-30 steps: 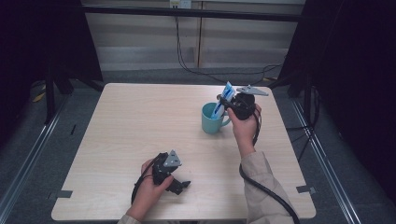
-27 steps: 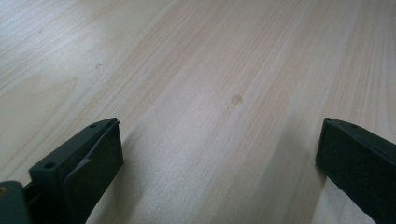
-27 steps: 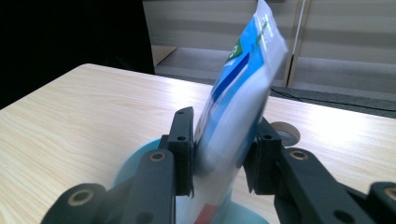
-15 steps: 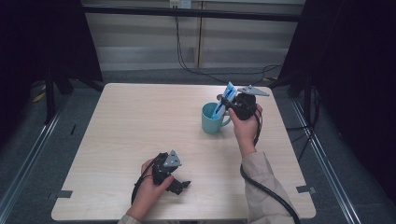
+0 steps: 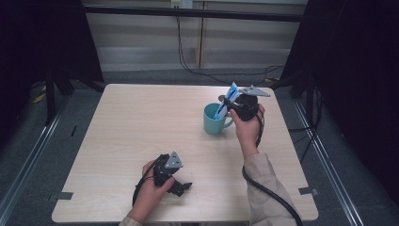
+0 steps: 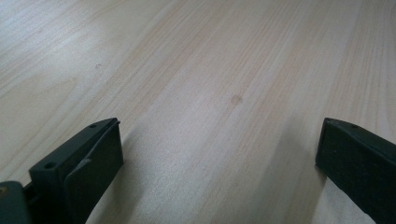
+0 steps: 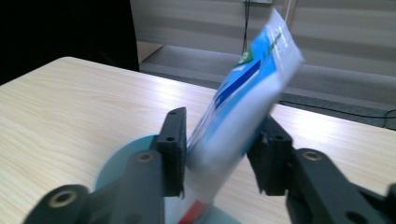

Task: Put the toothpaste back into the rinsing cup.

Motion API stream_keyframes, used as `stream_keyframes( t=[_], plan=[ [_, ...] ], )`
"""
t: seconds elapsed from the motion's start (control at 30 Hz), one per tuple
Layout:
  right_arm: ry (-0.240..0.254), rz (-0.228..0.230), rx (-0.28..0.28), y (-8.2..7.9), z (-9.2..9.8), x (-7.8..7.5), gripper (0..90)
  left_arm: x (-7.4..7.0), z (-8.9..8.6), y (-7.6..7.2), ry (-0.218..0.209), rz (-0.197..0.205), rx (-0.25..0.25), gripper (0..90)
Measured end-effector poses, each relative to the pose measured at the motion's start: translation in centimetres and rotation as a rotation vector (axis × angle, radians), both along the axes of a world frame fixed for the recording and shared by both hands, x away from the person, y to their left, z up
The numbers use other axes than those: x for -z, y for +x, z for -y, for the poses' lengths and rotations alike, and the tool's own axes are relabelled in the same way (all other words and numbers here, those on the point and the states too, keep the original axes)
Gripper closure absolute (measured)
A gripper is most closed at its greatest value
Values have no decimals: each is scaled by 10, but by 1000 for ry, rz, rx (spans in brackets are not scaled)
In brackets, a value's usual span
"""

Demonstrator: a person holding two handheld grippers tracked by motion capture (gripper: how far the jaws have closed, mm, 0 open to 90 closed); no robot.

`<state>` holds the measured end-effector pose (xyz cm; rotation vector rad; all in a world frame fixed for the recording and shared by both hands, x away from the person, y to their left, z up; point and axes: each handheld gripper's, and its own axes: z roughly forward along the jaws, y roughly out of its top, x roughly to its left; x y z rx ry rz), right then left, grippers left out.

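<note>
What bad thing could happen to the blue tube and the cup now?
1. The tube stands tilted between the right hand-held gripper's jaws, its lower end in the cup. If the jaws let go, it may lean on the rim or tip out.
2. Pushing sideways on the tube could tip the cup, because nothing holds it: the left hand-held gripper rests open on the table, far away.

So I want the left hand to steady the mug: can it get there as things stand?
Probably yes. The left hand-held gripper rests open near the table's front edge, with bare wood between it and the mug. The right hand-held gripper holds a tube over the mug's far side.
</note>
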<state>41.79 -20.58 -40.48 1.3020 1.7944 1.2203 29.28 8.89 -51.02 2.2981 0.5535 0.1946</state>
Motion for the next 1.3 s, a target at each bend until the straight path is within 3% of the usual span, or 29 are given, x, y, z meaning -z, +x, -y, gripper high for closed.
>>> stream_keyframes(
  t=[0.07, 0.43, 0.9, 1.3],
  plan=[
    [-16, -3, 6, 0, 0, 0, 537, 0, 0, 0, 0, 0, 0, 2],
    [-2, -23, -10, -3, 6, 3, 313, 0, 0, 0, 1, 0, 1, 1],
    [-33, -70, -24, -21, 15, 10, 237, 0, 0, 0, 1, -2, 0, 2],
    [-44, -95, -100, -37, 8, 12, 215, 0, 0, 0, 6, -2, 5, 1]
  ],
)
